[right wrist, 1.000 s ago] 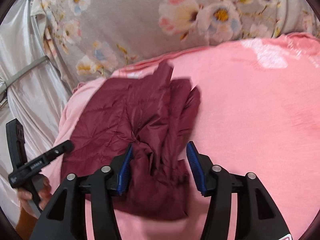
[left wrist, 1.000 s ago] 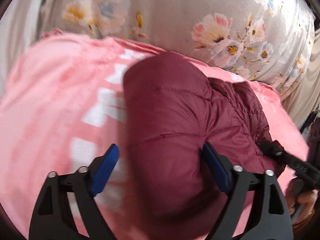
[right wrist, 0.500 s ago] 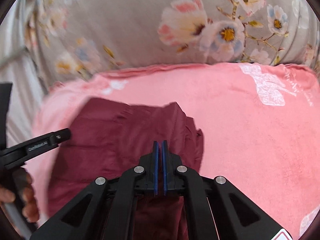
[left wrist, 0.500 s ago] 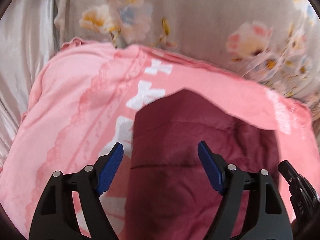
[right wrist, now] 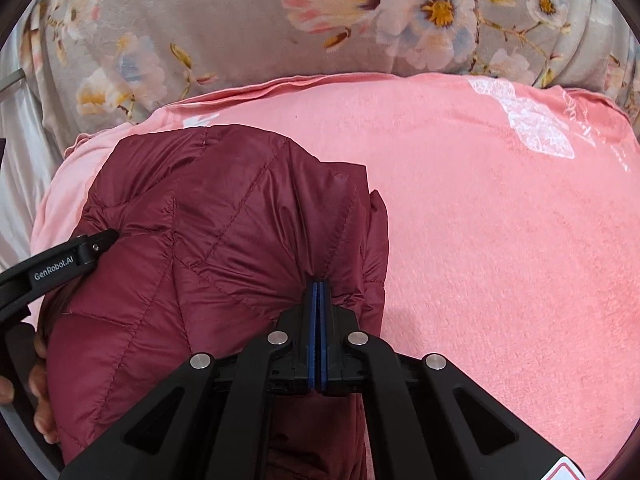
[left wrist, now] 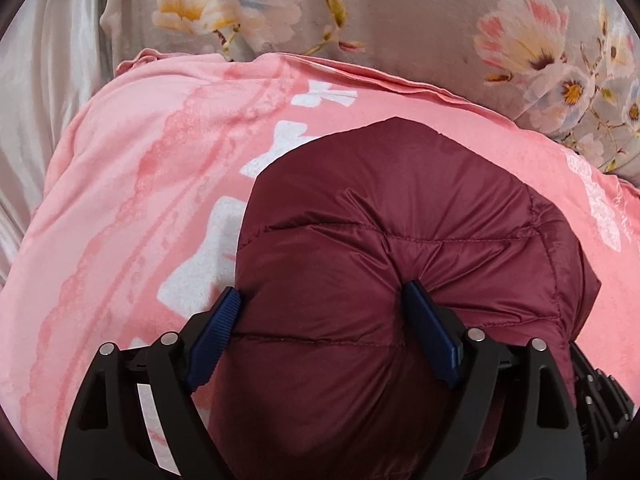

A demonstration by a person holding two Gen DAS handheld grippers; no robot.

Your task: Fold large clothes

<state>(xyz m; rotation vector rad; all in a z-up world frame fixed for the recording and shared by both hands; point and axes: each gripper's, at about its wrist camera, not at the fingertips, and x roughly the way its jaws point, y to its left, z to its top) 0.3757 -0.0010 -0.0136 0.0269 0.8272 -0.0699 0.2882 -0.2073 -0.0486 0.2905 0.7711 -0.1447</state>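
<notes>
A maroon quilted jacket (left wrist: pixel 392 208) lies bunched on a pink blanket (left wrist: pixel 140 200). My left gripper (left wrist: pixel 320 292) straddles a puffy fold of it. Both blue pads press into the padding, fabric puckers at the right pad (left wrist: pixel 424 320), and the jaws are opening. In the right wrist view the jacket (right wrist: pixel 224 216) fills the lower left. My right gripper (right wrist: pixel 318 284) is shut on a pinch of its fabric near the right edge, with creases fanning out from the tips. A left gripper finger (right wrist: pixel 96 244) touches the jacket's left side, and a person's hand (right wrist: pixel 40 400) shows below it.
The pink blanket (right wrist: pixel 500 240) with white prints spreads to the right of the jacket. Behind it rises a grey floral cover (left wrist: pixel 400 20) (right wrist: pixel 240 20). Pale satin cloth (left wrist: pixel 40 100) hangs at the far left. Part of the right gripper's body (left wrist: pixel 600 392) shows at the lower right.
The right gripper's jaws went from open around the jacket fabric to shut on it. The left gripper moved forward over the jacket, whose padding now bulges between its pads.
</notes>
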